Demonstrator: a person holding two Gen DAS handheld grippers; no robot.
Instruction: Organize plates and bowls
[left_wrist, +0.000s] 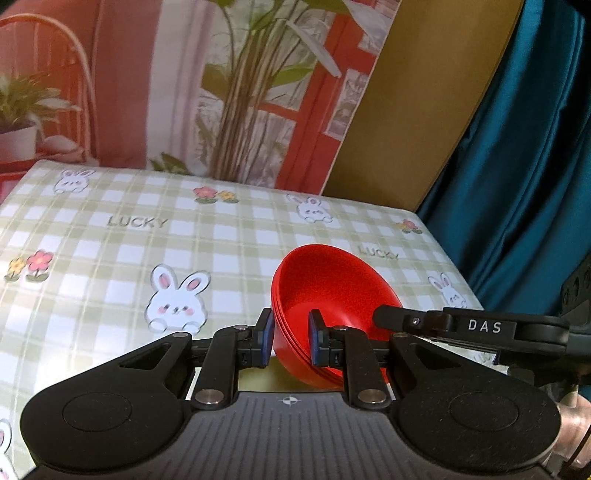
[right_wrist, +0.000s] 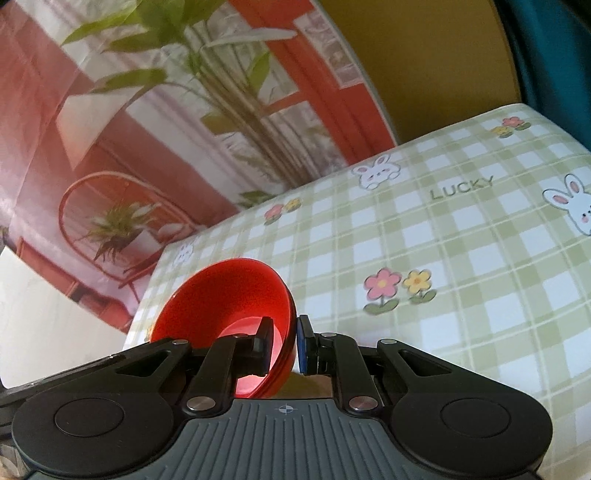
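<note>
Left wrist view: the left gripper (left_wrist: 291, 341) pinches a stack of red plastic bowls (left_wrist: 328, 291) by the rim. Right wrist view: the right gripper (right_wrist: 282, 345) clamps a single red plastic bowl (right_wrist: 225, 291) above the green checked tablecloth (right_wrist: 461, 258).

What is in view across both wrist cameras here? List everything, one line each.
bowls: a nested stack, exact count unclear, red, tilted above the tablecloth, rim pinched from two sides.
tablecloth: one, green and white check with rabbits, flowers and LUCKY lettering, over the table.
backdrop: one, printed with red walls, plants and a chair, behind the table.
curtain: one, teal, beside the backdrop.
left gripper: one, black with blue pads, shut on the stack's rim.
right gripper: one, black, shut on the opposite rim.
</note>
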